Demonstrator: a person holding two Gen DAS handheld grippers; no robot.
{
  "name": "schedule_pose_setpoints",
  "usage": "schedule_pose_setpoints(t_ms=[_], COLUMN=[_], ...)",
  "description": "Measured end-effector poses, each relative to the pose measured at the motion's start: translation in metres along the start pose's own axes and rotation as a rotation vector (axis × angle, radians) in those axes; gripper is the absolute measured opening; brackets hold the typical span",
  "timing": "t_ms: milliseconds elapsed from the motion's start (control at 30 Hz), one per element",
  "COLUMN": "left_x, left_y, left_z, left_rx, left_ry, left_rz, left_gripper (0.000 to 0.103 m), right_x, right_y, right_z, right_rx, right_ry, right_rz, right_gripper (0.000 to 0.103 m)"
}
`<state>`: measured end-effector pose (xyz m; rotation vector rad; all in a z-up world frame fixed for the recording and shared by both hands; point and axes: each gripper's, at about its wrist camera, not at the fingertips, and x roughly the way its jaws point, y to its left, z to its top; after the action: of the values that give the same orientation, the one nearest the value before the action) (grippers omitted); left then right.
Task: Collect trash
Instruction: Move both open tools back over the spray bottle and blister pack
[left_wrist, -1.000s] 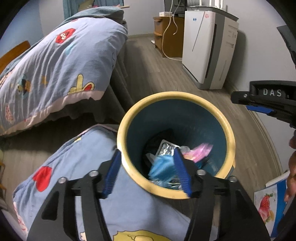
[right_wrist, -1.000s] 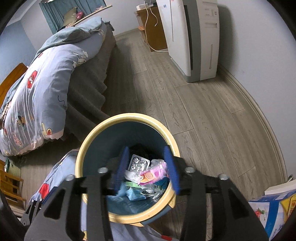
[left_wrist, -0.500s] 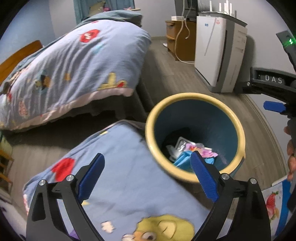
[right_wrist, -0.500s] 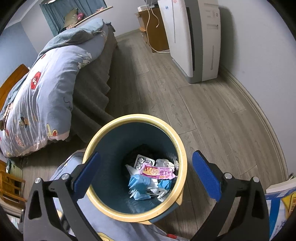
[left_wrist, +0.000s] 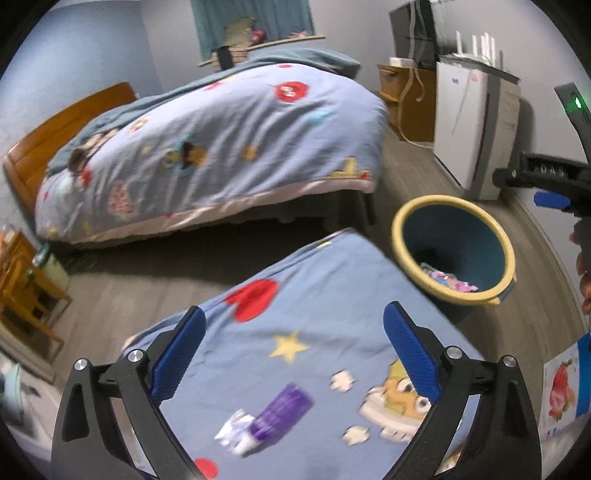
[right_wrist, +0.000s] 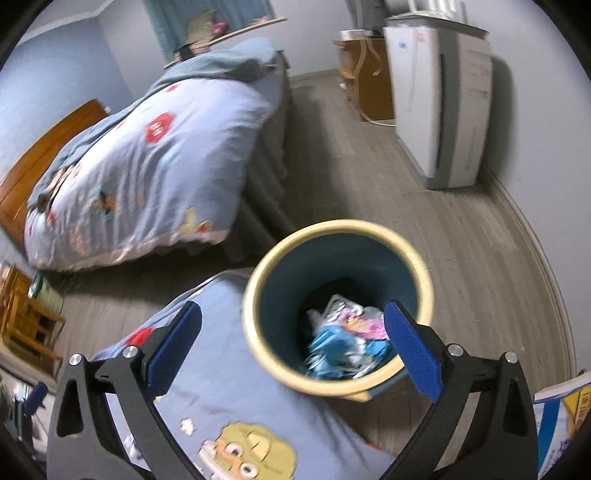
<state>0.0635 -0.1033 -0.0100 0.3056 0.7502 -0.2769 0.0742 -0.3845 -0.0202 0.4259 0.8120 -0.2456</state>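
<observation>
A blue bin with a yellow rim (left_wrist: 400, 236) (right_wrist: 258, 273) stands on the floor beside a blue cartoon quilt (left_wrist: 314, 295) (right_wrist: 221, 391). Trash (right_wrist: 347, 332) lies inside it: a blue mask, a pink wrapper, a blister pack. A purple wrapper with a silver end (left_wrist: 269, 417) lies on the quilt between my left fingers. My left gripper (left_wrist: 295, 354) is open and empty above the quilt. My right gripper (right_wrist: 291, 350) is open and empty above the bin's near rim; it also shows at the right edge of the left wrist view (left_wrist: 550, 201).
A bed with a matching quilt (left_wrist: 207, 155) (right_wrist: 140, 170) fills the left. A white air purifier (left_wrist: 476, 122) (right_wrist: 439, 103) and a wooden cabinet (left_wrist: 406, 99) stand by the right wall. A wooden stool (left_wrist: 22, 288) is at far left. Printed paper (left_wrist: 561, 384) lies at bottom right.
Both grippers opened and dropped trash into the bin. My left gripper then swung left and back over the quilt, bringing the purple wrapper into view. My right gripper drew back slightly.
</observation>
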Motion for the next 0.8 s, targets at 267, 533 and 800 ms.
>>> schedule_pose_setpoints(t_ms=[267,533,800], left_x=[-0.017,-0.014,-0.003], left_y=[0.066,0.118,0.161], left_z=[-0.042,-0.079,-0.102], left_rx=[-0.101,-0.131,-0.17], left_ry=[0.027,0.079,0.137], left_rz=[0.054,0.068,0.071], left_gripper=[0.096,0.096,0.096], right_x=[-0.007,0.011,0.047], right_y=[0.065,0.124,0.174], right_z=[-0.045,-0.102,-0.152], right_rx=[-0.024,-0.093,-0.166], right_ry=[0.087,0.19,0.293], right_rz=[0.113,0.119,0.088], right_gripper=[0.097,0.097,0.097])
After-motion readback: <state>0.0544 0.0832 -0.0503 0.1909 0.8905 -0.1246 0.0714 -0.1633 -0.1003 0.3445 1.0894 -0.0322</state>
